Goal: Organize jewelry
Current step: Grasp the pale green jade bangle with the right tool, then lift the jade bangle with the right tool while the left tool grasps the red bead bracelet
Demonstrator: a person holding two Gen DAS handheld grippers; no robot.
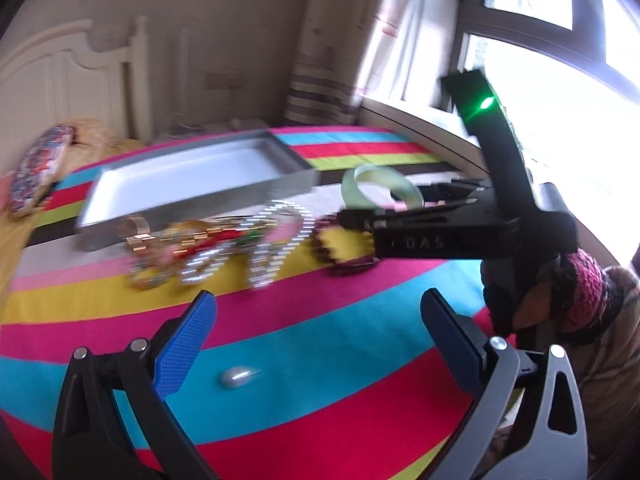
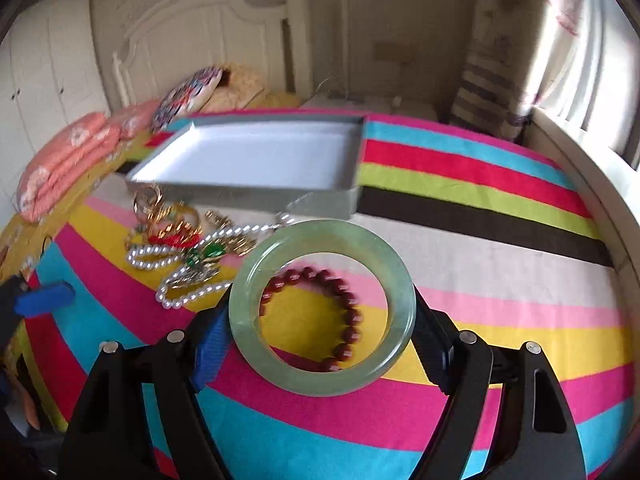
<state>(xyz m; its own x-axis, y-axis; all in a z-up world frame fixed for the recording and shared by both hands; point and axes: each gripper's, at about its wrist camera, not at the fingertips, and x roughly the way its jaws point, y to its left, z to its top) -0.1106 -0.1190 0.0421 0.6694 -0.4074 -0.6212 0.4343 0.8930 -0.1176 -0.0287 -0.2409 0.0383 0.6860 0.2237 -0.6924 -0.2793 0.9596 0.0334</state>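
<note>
My right gripper is shut on a pale green jade bangle, held above the striped bedspread; it also shows in the left wrist view, with the gripper at right. A red bead bracelet lies below the bangle. A heap of pearl strands and gold jewelry lies left of it. An open grey box with white lining sits behind. My left gripper is open and empty above the bedspread, with a loose pearl between its fingers.
The striped bedspread covers the bed. Pink folded bedding and a patterned cushion lie at the far left by the headboard. A window and curtain are on the right. A person's knit sleeve shows at right.
</note>
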